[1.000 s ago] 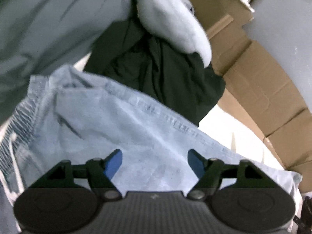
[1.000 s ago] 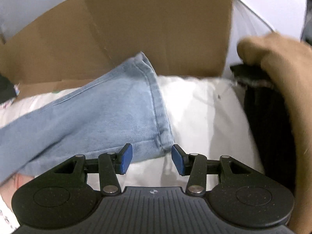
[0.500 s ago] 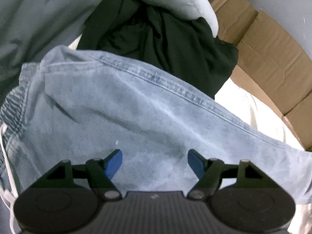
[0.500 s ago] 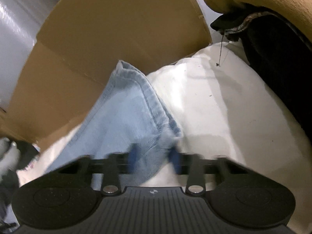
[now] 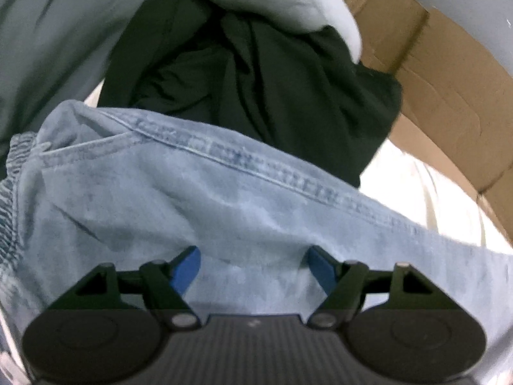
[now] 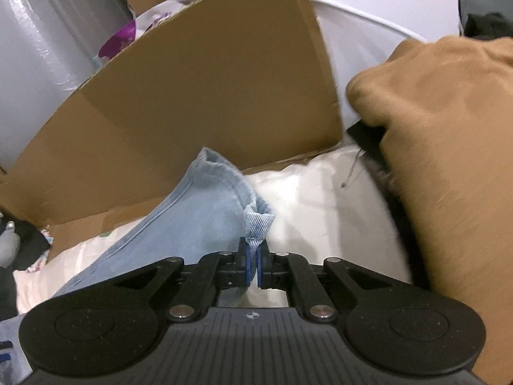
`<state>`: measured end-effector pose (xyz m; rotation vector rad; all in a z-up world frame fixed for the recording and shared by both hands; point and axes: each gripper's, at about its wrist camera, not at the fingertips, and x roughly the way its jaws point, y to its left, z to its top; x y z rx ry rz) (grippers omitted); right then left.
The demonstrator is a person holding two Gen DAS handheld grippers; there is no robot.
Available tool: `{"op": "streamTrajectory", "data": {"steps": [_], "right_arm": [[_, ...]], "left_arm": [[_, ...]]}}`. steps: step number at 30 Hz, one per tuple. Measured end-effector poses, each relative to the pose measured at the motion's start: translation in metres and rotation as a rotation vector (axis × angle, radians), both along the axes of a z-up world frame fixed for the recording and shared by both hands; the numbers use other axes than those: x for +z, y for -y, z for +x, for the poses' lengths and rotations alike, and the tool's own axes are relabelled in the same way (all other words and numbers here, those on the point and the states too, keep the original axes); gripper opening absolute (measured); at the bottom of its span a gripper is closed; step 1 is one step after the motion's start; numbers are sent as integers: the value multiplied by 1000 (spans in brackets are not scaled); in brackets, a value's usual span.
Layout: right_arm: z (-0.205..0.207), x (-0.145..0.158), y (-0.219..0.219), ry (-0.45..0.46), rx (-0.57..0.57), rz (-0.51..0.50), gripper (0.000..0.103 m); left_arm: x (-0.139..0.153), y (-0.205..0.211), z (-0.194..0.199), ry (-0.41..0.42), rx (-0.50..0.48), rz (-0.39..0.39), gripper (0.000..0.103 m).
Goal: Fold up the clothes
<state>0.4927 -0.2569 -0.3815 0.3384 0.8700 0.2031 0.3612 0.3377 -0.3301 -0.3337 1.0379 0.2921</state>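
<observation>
The right gripper (image 6: 252, 264) has its 2 blue-padded fingers pressed together on the hem corner of a light blue denim garment (image 6: 205, 215), pinching a small fold of cloth that sticks up just above the pads. From that pinch the denim runs away to the lower left across a white padded surface (image 6: 320, 199), with the hem edge lifted into a raised peak in front of a brown cardboard flap (image 6: 208, 96). To the right, a tan fabric mass (image 6: 449, 160) fills the side of the right wrist view, with a dark item partly tucked beneath it; what that item is cannot be told. In the left wrist view, the left gripper (image 5: 253, 261) hangs with its 2 blue pads spread wide and nothing clamped between them, directly over the broad body of the same denim garment (image 5: 192, 208), whose stitched seam crosses the frame diagonally. Beyond the seam lies a crumpled black garment (image 5: 256, 89), and pale grey cloth (image 5: 57, 32) drapes above it at the upper left.
</observation>
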Motion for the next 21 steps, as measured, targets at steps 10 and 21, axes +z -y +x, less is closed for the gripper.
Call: {"op": "streamTrajectory", "data": {"steps": [10, 21], "right_arm": [[-13, 7, 14, -31, -24, -22, 2], [-29, 13, 19, -18, -52, -71, 2]], "left_arm": [[-9, 1, 3, -1, -18, 29, 82], [-11, 10, 5, 6, -44, 62, 89]]}}
